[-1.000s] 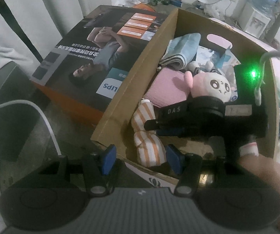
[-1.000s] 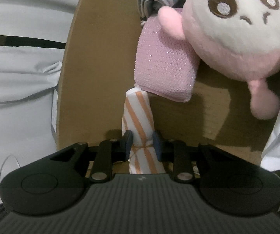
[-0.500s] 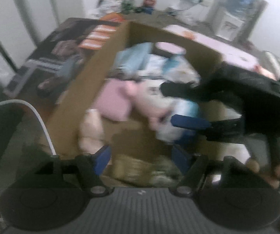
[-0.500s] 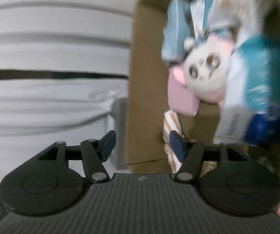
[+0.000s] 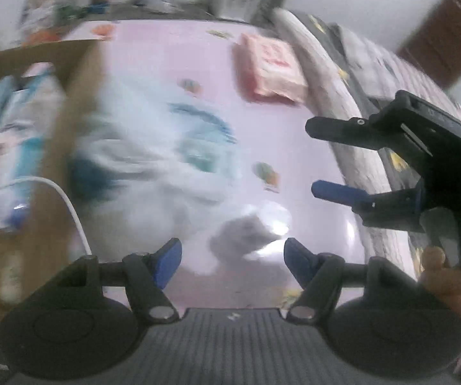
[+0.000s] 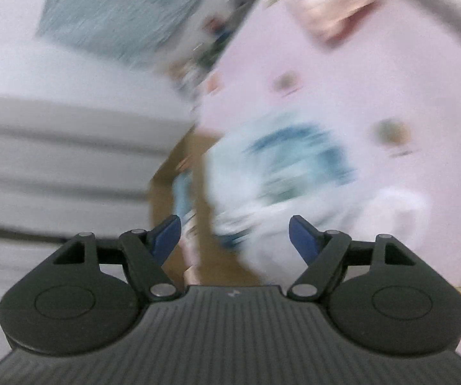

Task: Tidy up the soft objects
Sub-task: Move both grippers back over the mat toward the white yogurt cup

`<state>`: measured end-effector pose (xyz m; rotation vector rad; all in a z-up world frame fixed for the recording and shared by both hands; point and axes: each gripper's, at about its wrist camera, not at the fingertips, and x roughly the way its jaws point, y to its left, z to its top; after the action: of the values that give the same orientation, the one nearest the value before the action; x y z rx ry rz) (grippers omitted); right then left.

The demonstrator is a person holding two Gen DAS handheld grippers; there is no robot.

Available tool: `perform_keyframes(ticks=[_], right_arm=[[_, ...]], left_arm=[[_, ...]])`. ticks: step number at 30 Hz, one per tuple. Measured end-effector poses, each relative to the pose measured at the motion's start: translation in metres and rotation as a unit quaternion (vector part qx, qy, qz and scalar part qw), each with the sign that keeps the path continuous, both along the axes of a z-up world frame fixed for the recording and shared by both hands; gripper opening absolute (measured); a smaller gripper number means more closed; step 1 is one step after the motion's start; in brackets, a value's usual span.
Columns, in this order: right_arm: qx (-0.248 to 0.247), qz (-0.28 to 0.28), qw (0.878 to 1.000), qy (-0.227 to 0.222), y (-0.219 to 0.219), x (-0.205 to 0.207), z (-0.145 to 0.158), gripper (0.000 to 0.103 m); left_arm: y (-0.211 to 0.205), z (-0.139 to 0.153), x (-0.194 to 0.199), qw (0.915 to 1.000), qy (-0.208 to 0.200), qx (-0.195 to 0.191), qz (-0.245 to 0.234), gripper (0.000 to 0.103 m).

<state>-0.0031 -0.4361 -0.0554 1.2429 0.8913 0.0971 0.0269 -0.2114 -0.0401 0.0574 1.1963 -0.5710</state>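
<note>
Left hand-held gripper (image 5: 232, 258): black body with a ribbed grey top plate, two round black side discs, silver pivot screws and blue finger pads (image 5: 166, 261); a thin white cable (image 5: 70, 205) loops at its left. Right hand-held gripper (image 6: 234, 237): the same build, ribbed plate, silver screws, blue pads. A bare hand (image 5: 448, 282) wraps its black handle; a small mark on the plate is seemingly a logo.

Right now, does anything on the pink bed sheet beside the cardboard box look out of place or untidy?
Yes. A white-and-blue plastic pack lies crumpled on the pink sheet, against the outside of the cardboard box, not in it. A pink packet lies alone farther up the sheet. Blur hides finer detail.
</note>
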Motion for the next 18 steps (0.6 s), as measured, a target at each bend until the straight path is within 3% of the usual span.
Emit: perform_keyframes(ticks=[6, 11, 13, 18], right_arm=[[0.006, -0.062, 0.997, 0.052, -0.055, -0.047, -0.046, 0.075], [0.023, -0.067, 0.995, 0.073, -0.056, -0.056, -0.086, 0.075], [0.032, -0.07, 0.994, 0.08, -0.061, -0.06, -0.093, 0.075], [0.051, -0.077, 0.991, 0.094, -0.068, -0.061, -0.11, 0.075]], left_arm=[[-0.076, -0.043, 0.002, 0.9983, 0.002, 0.055, -0.021, 0.071], [-0.104, -0.074, 0.016, 0.9944, 0.002, 0.105, -0.011, 0.067], [-0.109, -0.082, 0.019, 0.9923, 0.007, 0.123, -0.016, 0.059], [-0.12, -0.086, 0.015, 0.9898, -0.004, 0.137, -0.039, 0.05]])
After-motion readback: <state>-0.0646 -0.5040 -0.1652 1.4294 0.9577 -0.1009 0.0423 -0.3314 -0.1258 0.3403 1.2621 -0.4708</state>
